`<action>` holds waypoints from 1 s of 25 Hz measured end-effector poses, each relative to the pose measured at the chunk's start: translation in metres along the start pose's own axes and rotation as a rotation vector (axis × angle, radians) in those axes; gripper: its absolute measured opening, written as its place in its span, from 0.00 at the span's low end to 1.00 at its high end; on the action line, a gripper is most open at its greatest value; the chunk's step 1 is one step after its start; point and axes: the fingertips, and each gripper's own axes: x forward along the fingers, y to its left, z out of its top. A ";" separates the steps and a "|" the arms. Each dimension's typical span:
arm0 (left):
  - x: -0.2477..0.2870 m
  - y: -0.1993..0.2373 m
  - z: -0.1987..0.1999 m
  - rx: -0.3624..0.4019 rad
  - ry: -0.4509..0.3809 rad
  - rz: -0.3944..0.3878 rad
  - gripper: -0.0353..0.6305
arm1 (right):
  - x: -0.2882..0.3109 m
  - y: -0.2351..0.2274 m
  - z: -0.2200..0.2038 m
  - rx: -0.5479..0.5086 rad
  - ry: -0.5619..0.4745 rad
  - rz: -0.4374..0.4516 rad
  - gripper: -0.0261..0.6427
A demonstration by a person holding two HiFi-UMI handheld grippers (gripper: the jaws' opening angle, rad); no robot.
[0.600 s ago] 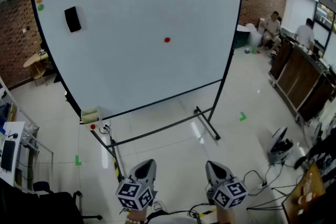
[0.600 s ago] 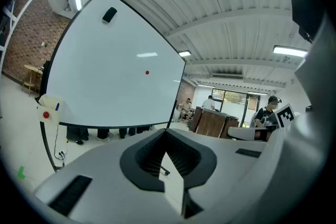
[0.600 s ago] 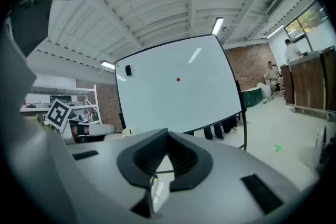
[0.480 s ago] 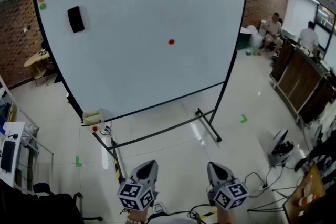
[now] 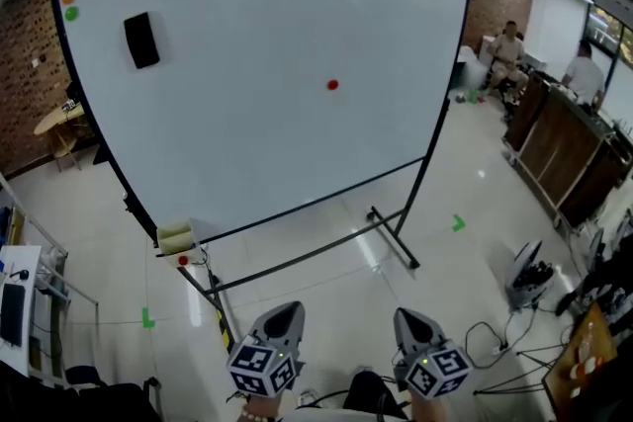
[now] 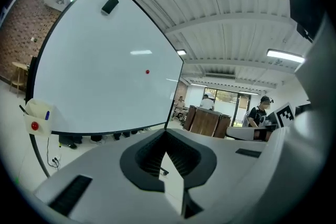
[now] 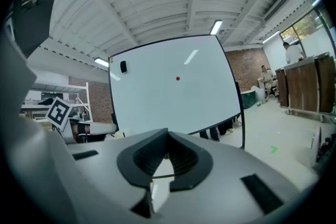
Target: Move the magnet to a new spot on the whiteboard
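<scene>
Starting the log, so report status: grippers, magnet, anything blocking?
Left gripper, right gripper shut, empty, short of whiteboard. Red magnet mid-board, untouched. Nothing seen blocking.

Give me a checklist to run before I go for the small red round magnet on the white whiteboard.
1. Target in sight: the small red round magnet sits mid-board, alone. Ok.
2. Room for a new spot: the white whiteboard is bare all round it. Ok.
3. Clutter: the black rectangular eraser is far off at the upper left. Ok.
4. Empty: the right gripper has its jaws together with nothing between them. Ok, but not ok for grasping until opened.
5. Empty: the left gripper has its jaws together with nothing between them. Ok.
6. Reach: both grippers hang low, well apart from the board. Not ok.
</scene>
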 end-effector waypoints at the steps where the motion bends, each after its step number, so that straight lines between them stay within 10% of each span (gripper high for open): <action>1: 0.003 0.003 0.001 -0.003 -0.001 -0.001 0.04 | 0.005 -0.001 0.001 0.001 -0.001 -0.001 0.06; 25: 0.223 0.069 0.107 -0.020 -0.106 0.277 0.04 | 0.252 -0.155 0.154 -0.008 -0.089 0.340 0.06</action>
